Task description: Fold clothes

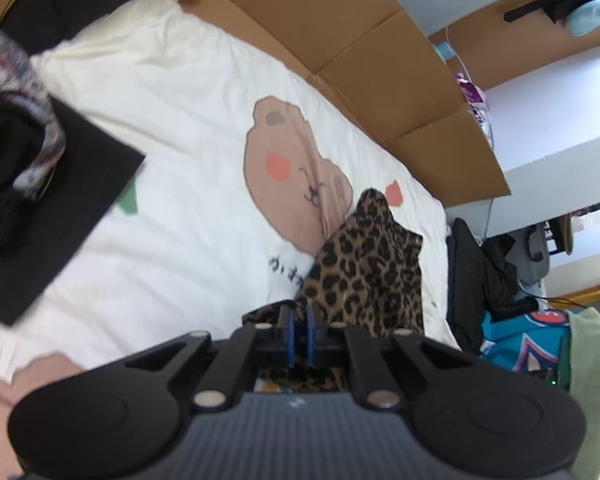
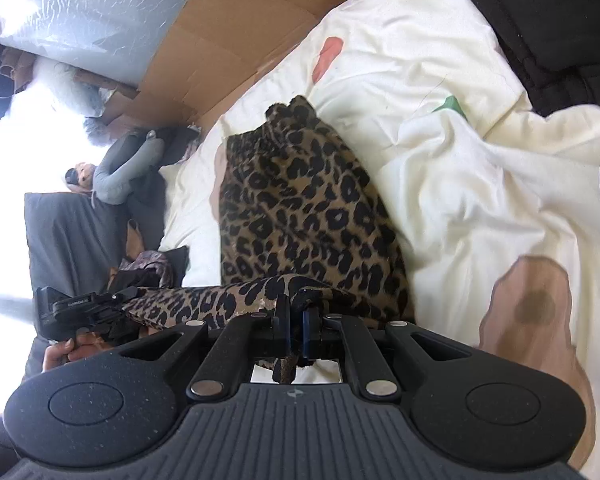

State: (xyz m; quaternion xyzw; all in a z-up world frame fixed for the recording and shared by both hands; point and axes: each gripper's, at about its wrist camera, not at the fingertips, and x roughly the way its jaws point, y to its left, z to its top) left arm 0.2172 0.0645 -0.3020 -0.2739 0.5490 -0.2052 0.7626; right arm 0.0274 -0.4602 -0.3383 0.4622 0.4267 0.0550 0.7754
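Hidden or unclear: the near end of the leopard-print garment (image 2: 300, 208) runs under both gripper bodies, so its full outline cannot be made out; what kind of garment it is cannot be told. In the left wrist view the picture is softly blurred, and the dark clothes (image 1: 28, 184) at the left edge are cut off by the frame. In the right wrist view the window side at left is washed out by glare, and a black item (image 2: 556, 28) at upper right is cut off.

Garment: tan cloth with black spots, crumpled, lying on a cream duvet (image 1: 172, 128) printed with a brown bear (image 1: 296, 168). Its far end rises to a bunched point; a twisted strip of it (image 2: 204, 300) stretches sideways between the two grippers. Flattened cardboard (image 1: 364, 52) stands along the far edge of the bed.

Left gripper (image 1: 299, 322): blue pads nearly together, pinching a fold of the leopard cloth. In the right wrist view it appears at lower left (image 2: 116, 316), held by a hand (image 2: 72, 352), with the strip ending at its tip.

Right gripper (image 2: 296, 320): pads almost closed, clamped on a bunched edge of the same cloth, a tail of which hangs down between the fingers.
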